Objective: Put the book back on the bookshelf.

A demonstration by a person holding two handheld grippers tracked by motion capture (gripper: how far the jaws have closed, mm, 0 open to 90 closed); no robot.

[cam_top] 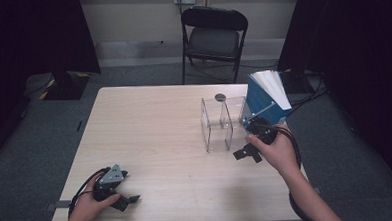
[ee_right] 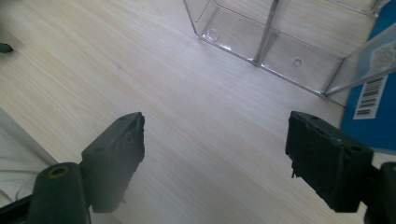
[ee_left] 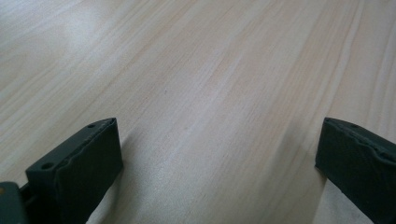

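both tongs wide, nothing held

here, the right gripper [cam_top: 247, 152] sits near the table's [cam_top: 155, 142] right edge, just in front of a clear plastic organizer [cam_top: 218, 123] with upright dividers. its jaws stand wide apart with only bare wood between them; in the right gripper view the organizer [ee_right: 271, 42] lies ahead of the tips and apart from them. a blue book [cam_top: 264, 100], white pages fanned at the top, leans against the organizer's right side, and in the right gripper view its blue cover with a barcode [ee_right: 369, 112] shows just beyond the right jaw. a small dark round object [cam_top: 220, 97] sits at the organizer's far rim. the left gripper [cam_top: 130, 199] rests low at the near left of the table, well apart from the organizer, jaws also spread wide over empty wood grain. a black folding chair [cam_top: 214, 37] stands beyond the far edge.
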